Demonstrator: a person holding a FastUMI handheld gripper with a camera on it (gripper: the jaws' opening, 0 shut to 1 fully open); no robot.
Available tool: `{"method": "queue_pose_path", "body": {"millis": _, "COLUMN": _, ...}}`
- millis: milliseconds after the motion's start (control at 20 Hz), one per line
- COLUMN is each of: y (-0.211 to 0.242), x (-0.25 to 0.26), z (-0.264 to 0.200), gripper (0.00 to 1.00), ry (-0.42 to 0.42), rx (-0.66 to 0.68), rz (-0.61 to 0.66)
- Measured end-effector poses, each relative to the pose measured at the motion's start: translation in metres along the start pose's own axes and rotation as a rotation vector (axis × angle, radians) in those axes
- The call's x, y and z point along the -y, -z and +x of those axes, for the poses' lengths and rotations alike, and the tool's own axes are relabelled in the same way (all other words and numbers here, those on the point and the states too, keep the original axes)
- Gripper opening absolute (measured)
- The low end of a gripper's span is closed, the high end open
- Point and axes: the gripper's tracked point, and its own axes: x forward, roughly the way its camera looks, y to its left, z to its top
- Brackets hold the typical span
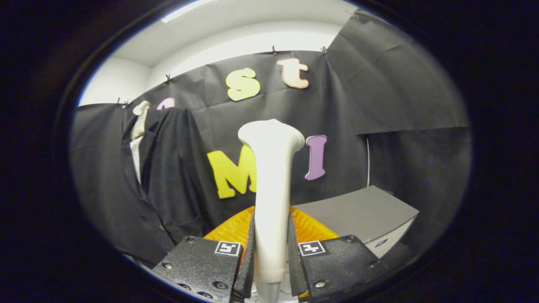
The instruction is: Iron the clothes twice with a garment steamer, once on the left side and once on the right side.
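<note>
white steamer [271,189], black garment [168,176], orange tray [231,229]

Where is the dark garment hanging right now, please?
In the gripper view, the dark garment hangs against the booth wall, beyond and left of the white steamer clamped upright in the gripper.

Dim booth – ceiling light strip [185,10] glares overhead (fisheye bends edges); centre sharp.

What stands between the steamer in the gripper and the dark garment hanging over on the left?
Nothing visible does. The gripper is shut on the white steamer, which stands upright between its fingers. The dark garment hangs off to the side against the booth wall, with open space between. The orange object and grey box sit lower, out of that path.
</note>
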Motion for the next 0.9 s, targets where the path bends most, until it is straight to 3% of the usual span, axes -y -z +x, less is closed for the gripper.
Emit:
{"method": "queue_pose_path", "body": {"millis": 500, "y": -0.022, "x": -0.189, "z": -0.023, "gripper": 0.37, "ry": -0.145, "rx": 0.081, "rz": -0.035}}
{"method": "queue_pose_path", "body": {"millis": 900, "y": -0.005, "x": -0.274, "z": -0.006, "gripper": 0.37, "ry": -0.225, "rx": 0.051, "rz": -0.068}}
